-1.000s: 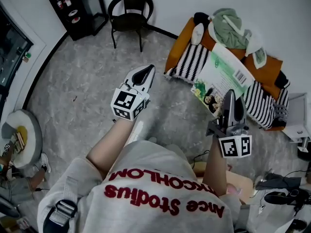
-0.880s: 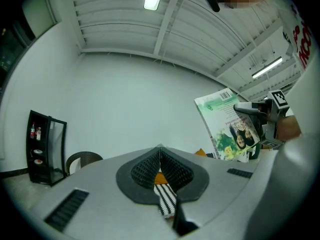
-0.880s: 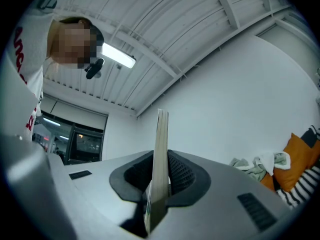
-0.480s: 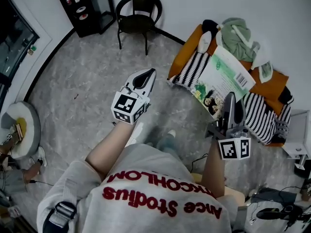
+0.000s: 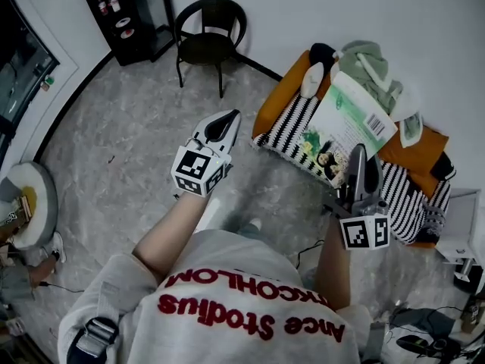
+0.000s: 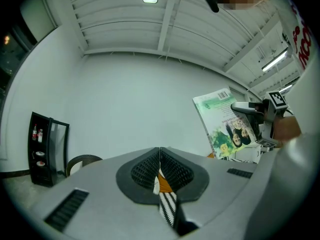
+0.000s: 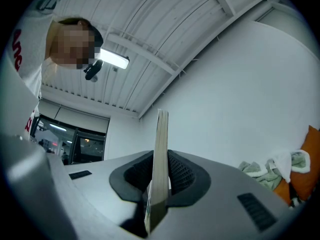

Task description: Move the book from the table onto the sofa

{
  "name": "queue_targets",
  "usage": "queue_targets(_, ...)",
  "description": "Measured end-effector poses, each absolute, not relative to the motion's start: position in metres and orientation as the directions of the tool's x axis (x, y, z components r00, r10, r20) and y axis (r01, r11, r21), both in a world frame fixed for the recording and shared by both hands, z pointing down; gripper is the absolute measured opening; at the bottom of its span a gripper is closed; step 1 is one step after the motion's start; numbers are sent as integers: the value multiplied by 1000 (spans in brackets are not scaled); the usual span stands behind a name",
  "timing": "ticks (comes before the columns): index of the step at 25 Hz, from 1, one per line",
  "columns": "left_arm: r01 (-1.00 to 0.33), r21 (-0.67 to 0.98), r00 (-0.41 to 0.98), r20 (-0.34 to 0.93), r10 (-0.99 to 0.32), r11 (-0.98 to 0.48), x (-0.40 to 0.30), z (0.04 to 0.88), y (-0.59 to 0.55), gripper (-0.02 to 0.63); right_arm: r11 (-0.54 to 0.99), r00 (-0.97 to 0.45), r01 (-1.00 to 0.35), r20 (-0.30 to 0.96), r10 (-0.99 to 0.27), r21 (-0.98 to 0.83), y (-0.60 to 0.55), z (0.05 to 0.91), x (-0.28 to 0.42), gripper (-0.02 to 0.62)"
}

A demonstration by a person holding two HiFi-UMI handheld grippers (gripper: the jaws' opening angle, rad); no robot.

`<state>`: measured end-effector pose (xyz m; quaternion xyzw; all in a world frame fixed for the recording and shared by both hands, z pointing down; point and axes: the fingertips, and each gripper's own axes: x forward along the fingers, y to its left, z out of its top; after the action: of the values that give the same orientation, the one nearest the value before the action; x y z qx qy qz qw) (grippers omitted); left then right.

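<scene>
Book (image 5: 345, 133), green illustrated cover, barcode.

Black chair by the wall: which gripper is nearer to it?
Left. The left gripper is shut and empty over the floor, below the chair in the head view; the right gripper, clamping the book, is off toward the sofa.

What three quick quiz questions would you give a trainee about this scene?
1. True or false: the left gripper is shut and empty.
2. The right gripper holds: A a cushion, B the book, C a cup?
3. Is the book lying on the sofa yet?
Key: 1 true; 2 B; 3 no, the right gripper holds it in the air.
</scene>
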<state>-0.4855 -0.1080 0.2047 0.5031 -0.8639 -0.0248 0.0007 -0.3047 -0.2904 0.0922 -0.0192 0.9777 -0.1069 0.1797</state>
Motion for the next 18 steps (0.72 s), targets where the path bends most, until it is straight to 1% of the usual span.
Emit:
queue_targets(2,-875,43,-484,-24,-875,482,-493,202,-131,17,974,-931,-8,-352,-90,-229,-313,89,-311,84)
queue_targets(8,-897,41,-442,-44,-896,440,-495,211,-146,17,976,-924,-44,-362,-122,-214,-315,97,-306,84)
queue_targets(14,-915,37,-402,-16,-916,401,-490,209,-256,17,973,-921,-90,-353,-163,-214,-419,94,-294,84)
queue_targets(18,-923,39,-384,-17,-923,383,-499,218,-264,17,964,-911,-129,-357,-209,-235,-433,101,-294,84)
